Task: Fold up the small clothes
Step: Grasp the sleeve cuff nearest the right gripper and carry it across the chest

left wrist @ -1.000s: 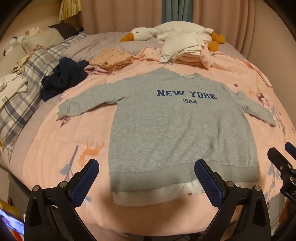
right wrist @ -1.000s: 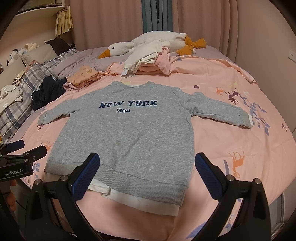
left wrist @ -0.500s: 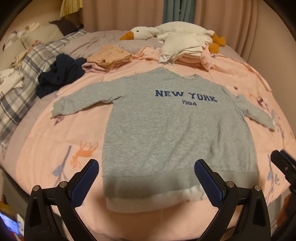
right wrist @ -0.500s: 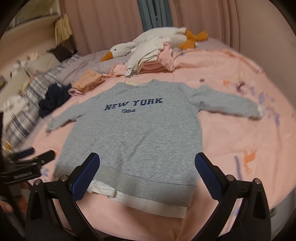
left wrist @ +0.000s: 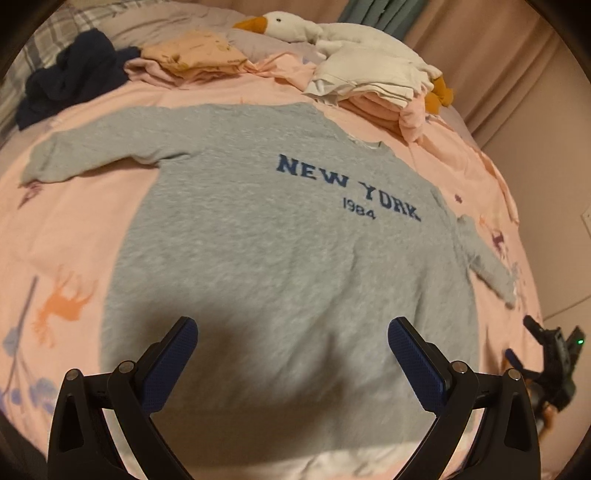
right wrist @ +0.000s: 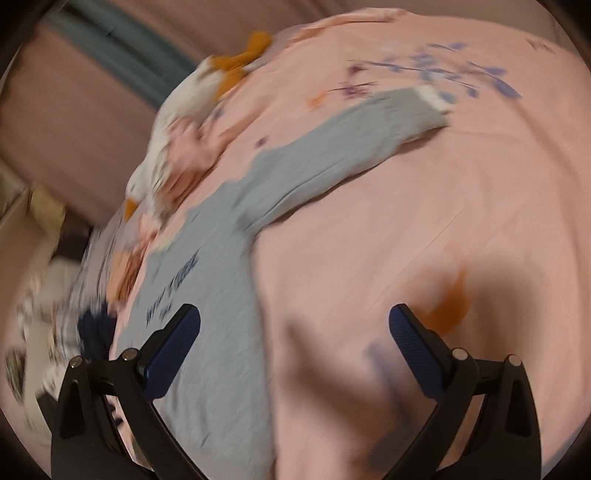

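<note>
Grey sweatshirt (left wrist: 280,258): laid flat, front up, sleeves spread, on pink bedspread (left wrist: 66,229). Left gripper (left wrist: 291,354): jaws wide, nothing held, above hem. Right gripper (right wrist: 293,339): jaws wide, apparently empty; view blurred.

sweatshirt (left wrist: 280,266): grey fleecy knit cloth, matt, with flat dark blue print
bedcover (left wrist: 74,236): smooth pink cotton-like cloth with printed animals, matt
goose toy (left wrist: 295,24): soft white plush, orange beak
left claw (left wrist: 291,354): matt black plastic arms, blue pads with a fine dimpled grip texture, small metal pins
right claw (right wrist: 293,332): same black plastic and textured blue pads
curtain (left wrist: 498,48): dull pink cloth
</note>
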A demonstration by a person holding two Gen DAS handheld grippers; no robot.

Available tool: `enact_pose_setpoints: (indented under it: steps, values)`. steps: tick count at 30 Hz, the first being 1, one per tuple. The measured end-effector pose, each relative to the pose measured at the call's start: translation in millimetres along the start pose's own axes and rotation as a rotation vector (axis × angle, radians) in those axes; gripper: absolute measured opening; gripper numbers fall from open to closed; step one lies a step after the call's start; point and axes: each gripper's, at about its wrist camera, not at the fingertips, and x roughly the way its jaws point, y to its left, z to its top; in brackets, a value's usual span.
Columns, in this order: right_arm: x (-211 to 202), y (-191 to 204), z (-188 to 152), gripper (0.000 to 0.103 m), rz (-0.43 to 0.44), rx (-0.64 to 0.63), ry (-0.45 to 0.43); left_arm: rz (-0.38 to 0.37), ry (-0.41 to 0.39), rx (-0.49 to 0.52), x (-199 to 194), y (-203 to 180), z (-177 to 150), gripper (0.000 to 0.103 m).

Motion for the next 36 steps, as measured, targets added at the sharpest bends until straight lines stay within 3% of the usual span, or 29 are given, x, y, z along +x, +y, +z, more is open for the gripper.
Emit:
enact_pose_setpoints:
  steps: [12, 15, 16, 17, 19, 23, 28, 31, 36]
  values:
    - [43.8, -65.0, 113.7, 0.081, -0.022, 0.297, -0.156, 0.065, 0.016, 0.024, 32.5, -13.5, 29.6, 0.102]
    - [49.1, -71.0, 128.4, 0.056, -0.063, 0.356, -0.201, 0.077, 0.022, 0.028, 35.8, -12.3, 31.4, 0.102]
    - [50.4, -70.4, 131.8, 0.036, -0.085, 0.354, -0.208, 0.084, 0.025, 0.030, 36.6, -10.5, 31.9, 0.102]
    - [52.3, -69.5, 136.1, 0.022, -0.113, 0.348, -0.209, 0.088, 0.028, 0.029, 36.9, -9.6, 32.6, 0.102]
    - [52.0, -65.9, 141.8, 0.019, -0.158, 0.325, -0.205, 0.089, 0.028, 0.021, 36.2, -4.8, 34.3, 0.102]
    - [33.6, -12.0, 158.9, 0.017, -0.216, 0.101, -0.269, 0.088, 0.014, 0.010, 31.1, 4.8, 36.2, 0.102]
    - [21.5, 115.2, 165.8, 0.017, -0.251, -0.327, -0.308, 0.079, -0.005, -0.011, 21.7, 18.8, 34.7, 0.102]
    - [44.9, 194.2, 137.1, 0.017, -0.277, -0.600, -0.260, 0.071, -0.013, -0.032, 15.9, 30.0, 32.2, 0.102]
    - [103.4, 259.9, 47.5, 0.015, -0.316, -0.969, -0.166, 0.065, -0.006, -0.072, 12.5, 53.1, 28.2, 0.102]
